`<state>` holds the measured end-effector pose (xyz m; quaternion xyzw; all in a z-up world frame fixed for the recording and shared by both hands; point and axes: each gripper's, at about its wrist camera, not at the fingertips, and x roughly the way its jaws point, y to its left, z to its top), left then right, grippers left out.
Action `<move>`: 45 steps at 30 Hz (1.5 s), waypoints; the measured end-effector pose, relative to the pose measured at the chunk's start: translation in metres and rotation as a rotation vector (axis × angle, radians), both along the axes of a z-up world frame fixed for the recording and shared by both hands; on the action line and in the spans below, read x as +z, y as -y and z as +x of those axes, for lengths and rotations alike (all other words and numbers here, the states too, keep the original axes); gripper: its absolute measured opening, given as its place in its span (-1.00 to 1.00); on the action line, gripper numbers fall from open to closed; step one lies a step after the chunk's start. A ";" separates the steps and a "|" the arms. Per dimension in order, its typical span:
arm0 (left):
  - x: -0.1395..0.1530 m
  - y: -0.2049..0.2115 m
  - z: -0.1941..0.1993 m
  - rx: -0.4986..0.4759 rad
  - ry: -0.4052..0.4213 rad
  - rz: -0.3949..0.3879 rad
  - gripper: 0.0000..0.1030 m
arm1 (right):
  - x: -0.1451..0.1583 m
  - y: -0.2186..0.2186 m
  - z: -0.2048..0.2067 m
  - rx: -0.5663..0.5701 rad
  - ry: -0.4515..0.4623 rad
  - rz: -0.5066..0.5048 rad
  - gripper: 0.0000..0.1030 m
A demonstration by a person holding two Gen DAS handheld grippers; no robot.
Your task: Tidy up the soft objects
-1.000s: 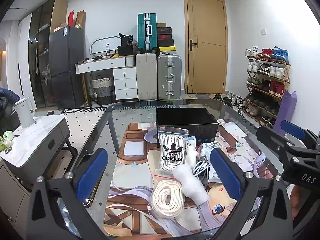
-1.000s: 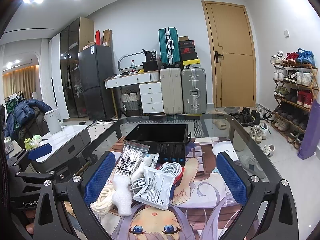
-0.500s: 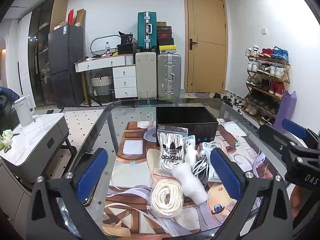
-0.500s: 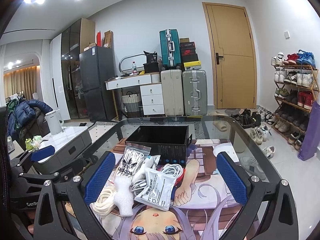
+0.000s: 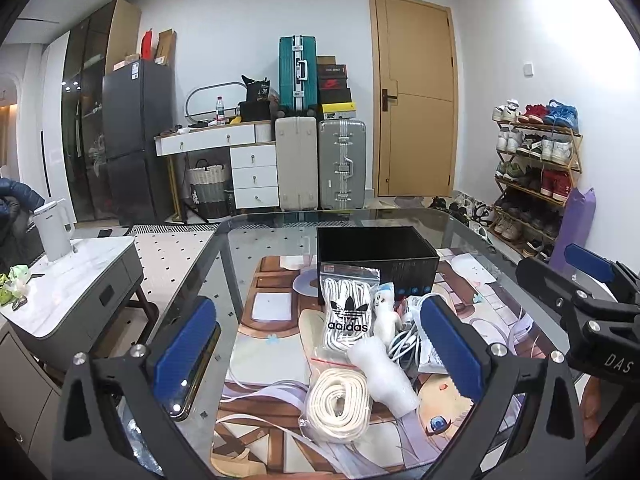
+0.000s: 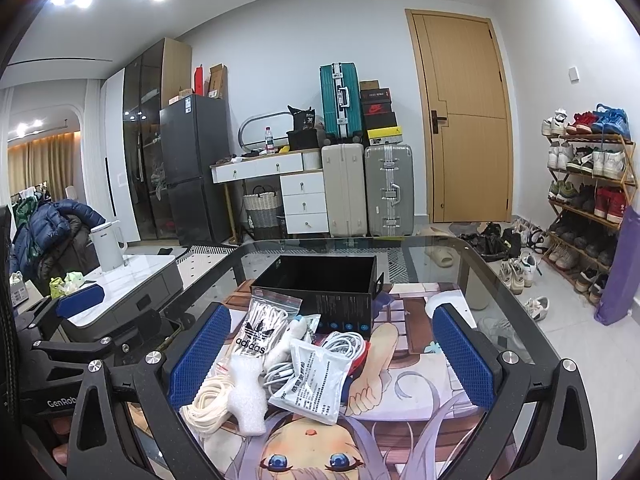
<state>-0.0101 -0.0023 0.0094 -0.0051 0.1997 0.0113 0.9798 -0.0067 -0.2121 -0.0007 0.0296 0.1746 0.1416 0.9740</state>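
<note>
A pile of soft items lies on an anime-print mat on the glass table, in front of an open black box (image 5: 376,252) (image 6: 320,284). It holds a bag of white laces marked adidas (image 5: 348,312) (image 6: 260,328), a cream rope coil (image 5: 340,404) (image 6: 204,400), a white foam piece (image 5: 384,372) (image 6: 248,392), a small white plush (image 5: 386,316), white cables (image 6: 344,340) and a flat white packet (image 6: 316,380). My left gripper (image 5: 320,352) is open and empty, above the pile's near side. My right gripper (image 6: 328,356) is open and empty, over the pile.
The glass table's rounded far edge (image 5: 340,216) lies beyond the box. A phone (image 5: 200,368) lies at the mat's left. A low side table with a white kettle (image 5: 52,232) stands left. Suitcases (image 5: 320,160) and a shoe rack (image 5: 536,168) line the far walls.
Both grippers have tilted slightly, so the table sits a little lower in each view. Nothing on the table has moved.
</note>
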 end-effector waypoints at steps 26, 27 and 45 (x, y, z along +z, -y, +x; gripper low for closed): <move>-0.002 -0.011 0.016 0.007 -0.085 -0.001 1.00 | -0.002 0.001 0.014 0.059 -0.089 0.013 0.99; -0.002 -0.013 0.020 0.008 -0.102 0.001 1.00 | -0.004 0.002 0.021 0.072 -0.129 0.014 0.99; -0.070 0.000 0.068 -0.101 -0.472 0.118 1.00 | -0.066 -0.020 0.091 0.219 -0.431 -0.101 0.99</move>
